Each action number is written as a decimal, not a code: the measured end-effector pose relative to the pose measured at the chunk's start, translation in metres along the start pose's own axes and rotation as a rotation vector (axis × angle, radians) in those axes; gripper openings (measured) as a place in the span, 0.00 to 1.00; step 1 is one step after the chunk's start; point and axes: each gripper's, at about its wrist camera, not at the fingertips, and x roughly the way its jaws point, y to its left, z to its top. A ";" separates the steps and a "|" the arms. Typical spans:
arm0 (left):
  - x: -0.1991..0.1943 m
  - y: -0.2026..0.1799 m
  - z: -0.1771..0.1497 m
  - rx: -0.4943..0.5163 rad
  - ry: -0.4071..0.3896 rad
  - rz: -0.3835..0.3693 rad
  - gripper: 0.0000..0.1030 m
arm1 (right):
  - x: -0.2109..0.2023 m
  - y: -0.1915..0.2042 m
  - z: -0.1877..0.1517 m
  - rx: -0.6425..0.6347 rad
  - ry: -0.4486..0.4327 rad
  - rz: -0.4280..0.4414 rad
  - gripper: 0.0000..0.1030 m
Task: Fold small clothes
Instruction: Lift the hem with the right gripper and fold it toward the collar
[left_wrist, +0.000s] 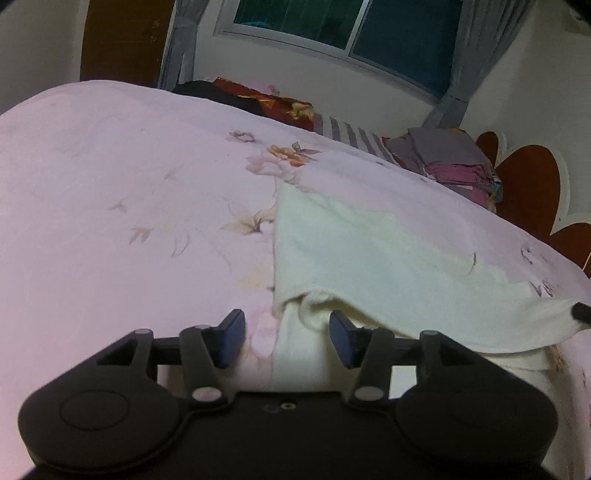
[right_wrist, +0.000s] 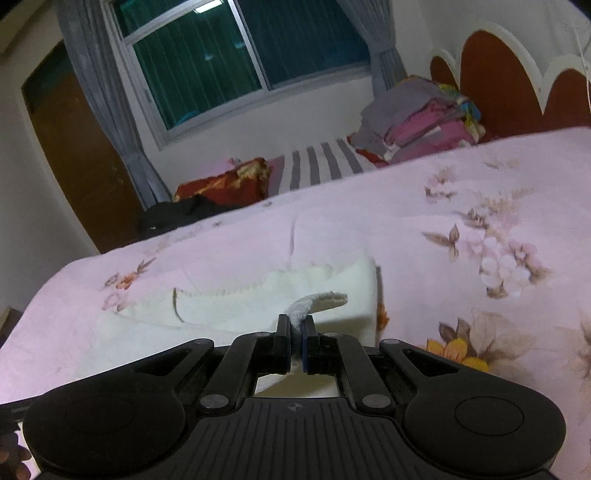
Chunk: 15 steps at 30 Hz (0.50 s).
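Observation:
A cream-white small garment (left_wrist: 369, 251) lies on the pink floral bedsheet (left_wrist: 110, 184). In the left wrist view my left gripper (left_wrist: 287, 338) is open, its blue-padded fingers on either side of the garment's near left edge, where a fold bunches up. In the right wrist view my right gripper (right_wrist: 295, 343) is shut on a pinched edge of the same garment (right_wrist: 229, 295), and a strip of cloth rises from between the fingers. The tip of the right gripper shows at the far right of the left wrist view (left_wrist: 581, 312), holding the cloth's corner.
A stack of folded clothes (right_wrist: 421, 114) sits at the head of the bed by the red and white headboard (right_wrist: 498, 74). A striped cloth (right_wrist: 321, 162), a red pillow (right_wrist: 229, 184) and dark clothing (right_wrist: 177, 214) lie along the far side under the window (right_wrist: 240, 55).

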 end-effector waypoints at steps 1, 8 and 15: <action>0.003 -0.003 0.002 0.005 0.003 0.007 0.47 | -0.001 0.001 0.002 0.001 -0.004 0.004 0.04; 0.010 -0.008 0.009 0.043 -0.001 0.035 0.47 | -0.003 0.011 0.015 -0.071 0.010 -0.029 0.04; 0.009 0.003 0.005 0.057 0.029 0.030 0.47 | 0.023 -0.021 -0.020 -0.035 0.149 -0.050 0.05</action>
